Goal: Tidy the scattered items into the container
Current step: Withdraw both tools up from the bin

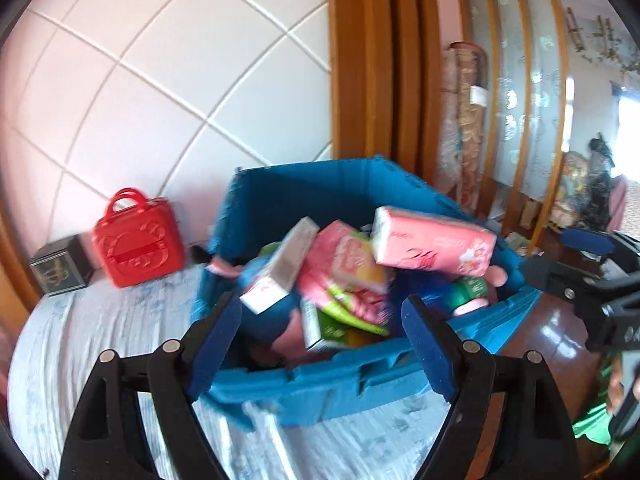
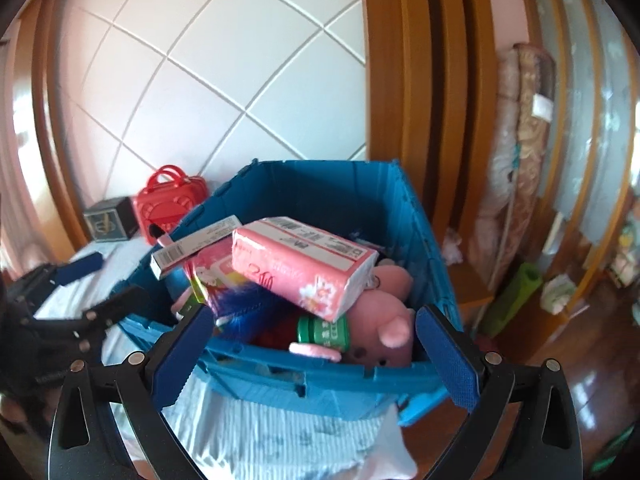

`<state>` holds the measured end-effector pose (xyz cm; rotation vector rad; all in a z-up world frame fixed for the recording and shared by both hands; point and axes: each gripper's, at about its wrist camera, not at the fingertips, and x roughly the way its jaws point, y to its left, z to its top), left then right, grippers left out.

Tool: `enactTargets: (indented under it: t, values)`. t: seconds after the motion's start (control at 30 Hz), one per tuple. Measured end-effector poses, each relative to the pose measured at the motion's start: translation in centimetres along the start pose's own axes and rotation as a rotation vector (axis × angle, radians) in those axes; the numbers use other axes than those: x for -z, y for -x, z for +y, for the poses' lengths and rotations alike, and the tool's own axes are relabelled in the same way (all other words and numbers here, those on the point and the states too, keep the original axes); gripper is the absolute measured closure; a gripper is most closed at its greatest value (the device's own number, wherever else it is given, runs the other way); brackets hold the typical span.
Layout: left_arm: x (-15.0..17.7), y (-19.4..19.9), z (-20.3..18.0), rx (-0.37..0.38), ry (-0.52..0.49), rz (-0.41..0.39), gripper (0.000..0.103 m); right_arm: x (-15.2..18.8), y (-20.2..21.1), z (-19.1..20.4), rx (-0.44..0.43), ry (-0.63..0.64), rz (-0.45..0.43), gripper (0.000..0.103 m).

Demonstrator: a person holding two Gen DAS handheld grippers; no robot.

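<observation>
Left gripper [image 1: 322, 344]: two blue-padded fingers spread wide, empty, before one blue plastic crate [image 1: 340, 386] on striped bedding [image 1: 80, 340]; one pink tissue pack [image 1: 434, 245] lies topmost. Right gripper [image 2: 316, 346]: likewise open, empty; one pink plush pig [image 2: 384, 320], one green bottle [image 2: 326, 330] inside.

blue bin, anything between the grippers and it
Nothing visible. Both the left gripper and right gripper are open and empty just in front of the bin's near wall.
</observation>
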<state>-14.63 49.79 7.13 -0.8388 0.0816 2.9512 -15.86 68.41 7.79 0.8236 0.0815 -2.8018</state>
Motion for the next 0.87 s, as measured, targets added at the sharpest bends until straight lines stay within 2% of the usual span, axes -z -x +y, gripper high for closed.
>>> enactTargets:
  t: [0.1,0.27,0.87]
  values:
    - [0.7,1.2,0.7,0.003,0.018,0.032,0.021,1.2,1.3,2.0,0.050,0.000,-0.020,0.000]
    - [1.5,2.7,1.1,0.014,0.012,0.045,0.021,2.4,2.9,3.8,0.061,-0.039,-0.019,0.000]
    - [2.5,5.1,0.1,0.026,-0.011,0.007,0.021,4.6,5.1,4.5,0.067,-0.058,-0.016,0.000]
